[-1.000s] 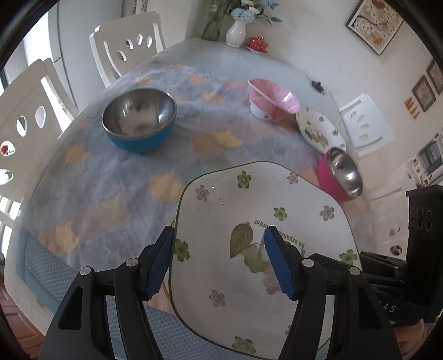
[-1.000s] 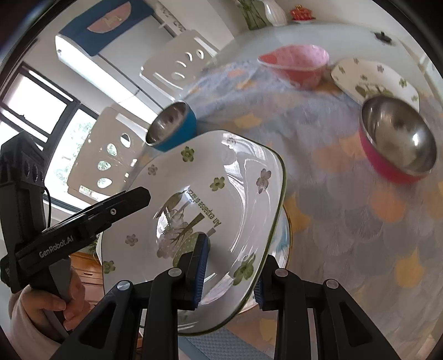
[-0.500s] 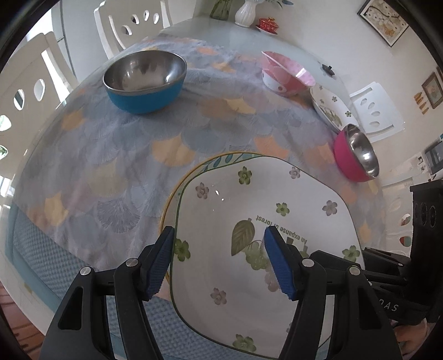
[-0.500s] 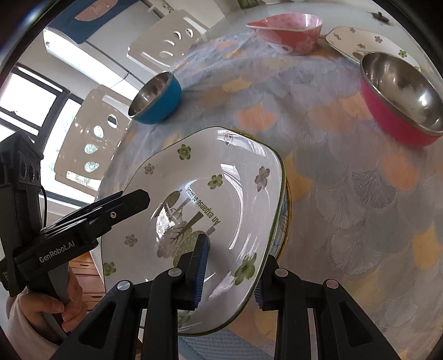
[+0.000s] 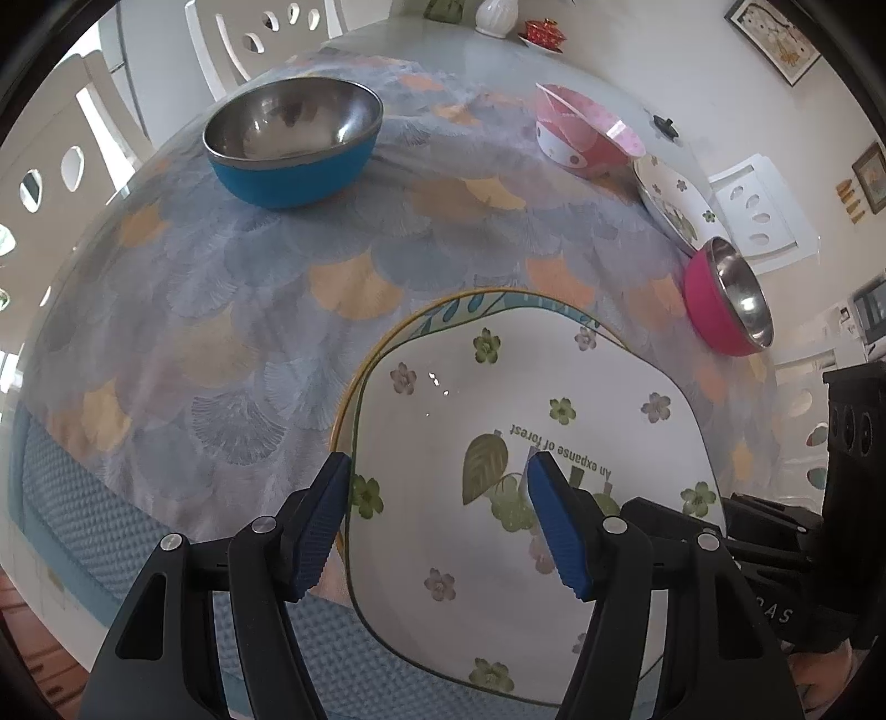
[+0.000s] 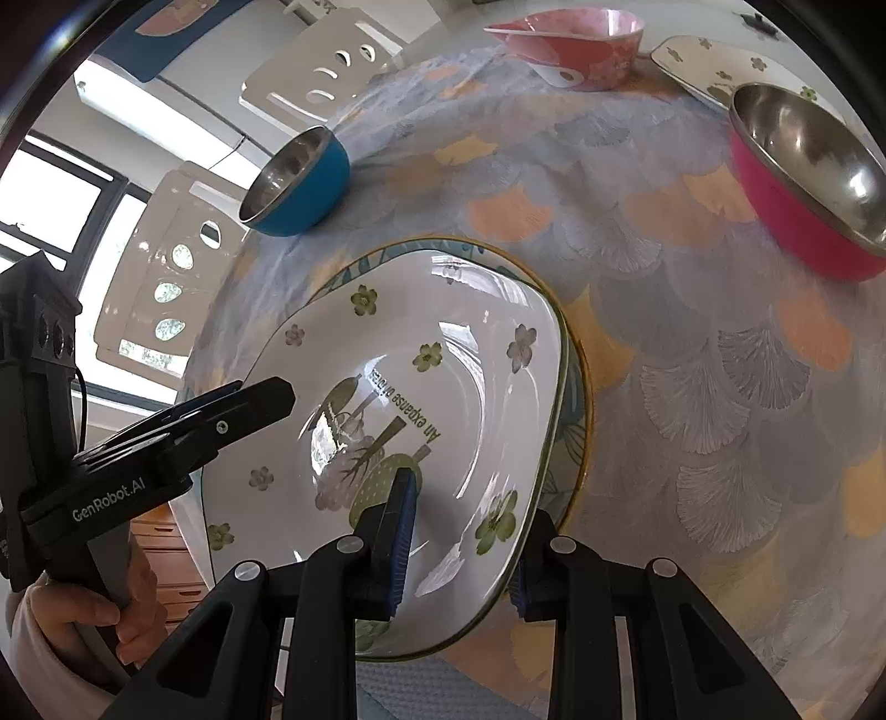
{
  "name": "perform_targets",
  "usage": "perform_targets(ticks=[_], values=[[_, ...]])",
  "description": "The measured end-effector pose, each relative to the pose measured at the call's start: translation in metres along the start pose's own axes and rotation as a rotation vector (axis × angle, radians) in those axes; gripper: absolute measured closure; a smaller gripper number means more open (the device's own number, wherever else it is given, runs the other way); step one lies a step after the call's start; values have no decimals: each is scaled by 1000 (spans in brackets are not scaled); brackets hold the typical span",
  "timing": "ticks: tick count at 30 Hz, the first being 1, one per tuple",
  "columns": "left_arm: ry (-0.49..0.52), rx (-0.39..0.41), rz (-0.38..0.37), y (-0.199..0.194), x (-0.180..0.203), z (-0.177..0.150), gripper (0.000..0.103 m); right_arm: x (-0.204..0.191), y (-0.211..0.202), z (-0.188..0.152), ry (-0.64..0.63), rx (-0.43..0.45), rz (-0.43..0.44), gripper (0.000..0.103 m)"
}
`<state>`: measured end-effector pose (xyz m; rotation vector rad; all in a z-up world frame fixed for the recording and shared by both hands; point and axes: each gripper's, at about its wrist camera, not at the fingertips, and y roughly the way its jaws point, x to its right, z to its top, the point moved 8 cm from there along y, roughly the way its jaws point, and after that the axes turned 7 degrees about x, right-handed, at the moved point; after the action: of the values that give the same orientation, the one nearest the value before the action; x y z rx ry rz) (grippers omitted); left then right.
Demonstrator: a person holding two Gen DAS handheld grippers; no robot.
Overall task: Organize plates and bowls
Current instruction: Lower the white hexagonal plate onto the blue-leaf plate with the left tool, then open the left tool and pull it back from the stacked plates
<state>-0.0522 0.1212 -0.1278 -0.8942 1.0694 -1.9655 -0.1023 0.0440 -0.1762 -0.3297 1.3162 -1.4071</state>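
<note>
right gripper (image 6: pixel 459 531) pinches the near rim of the floral square plate (image 5: pixel 554 399), which sits over a round gold-rimmed plate (image 5: pixel 443 307) at the near edge of the tablecloth (image 5: pixel 249 310). left gripper (image 5: pixel 437 498) straddles the plate's left rim, jaws spread, pads clear. blue bowl (image 5: pixel 293 171) far left, pink bowl (image 5: pixel 725 310) right, pink patterned bowl (image 5: pixel 581 141) far: all empty.

A fan-patterned cloth (image 5: pixel 266 310) in blue and orange is covering the desk (image 5: pixel 443 61), with white cut-out chairs (image 5: pixel 260 33) standing round it. A white vase (image 5: pixel 496 16) and a small red dish (image 5: pixel 544 30) are sitting at the far edge, framed pictures (image 5: pixel 772 39) hanging beyond.
</note>
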Motion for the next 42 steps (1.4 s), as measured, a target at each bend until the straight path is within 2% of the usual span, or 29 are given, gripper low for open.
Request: perform_targets(ticks=[7,10,13,17,22,27,42], values=[[38,-15,16,2,4,-2,41,5,0,0,36,-14,4,74],[40,1,-63,-2,18,2,42,3,1,-1,48,-38,16,75],[124,14,-16,-5,35,7,41,-3,2,0,22,-53,-2,75],[163,-5,3,-2,43,6,41,6,6,-5,55,-74,-32,75],[111,-39,53,2,26,4,40,10,-8,1,82,-38,-16,75],[58,-38,106,-3,7,4,37,12,-10,2,78,-56,-32,75],[61,-32,151,-15,4,0,35,11,-8,-11,82,-102,-19,74]])
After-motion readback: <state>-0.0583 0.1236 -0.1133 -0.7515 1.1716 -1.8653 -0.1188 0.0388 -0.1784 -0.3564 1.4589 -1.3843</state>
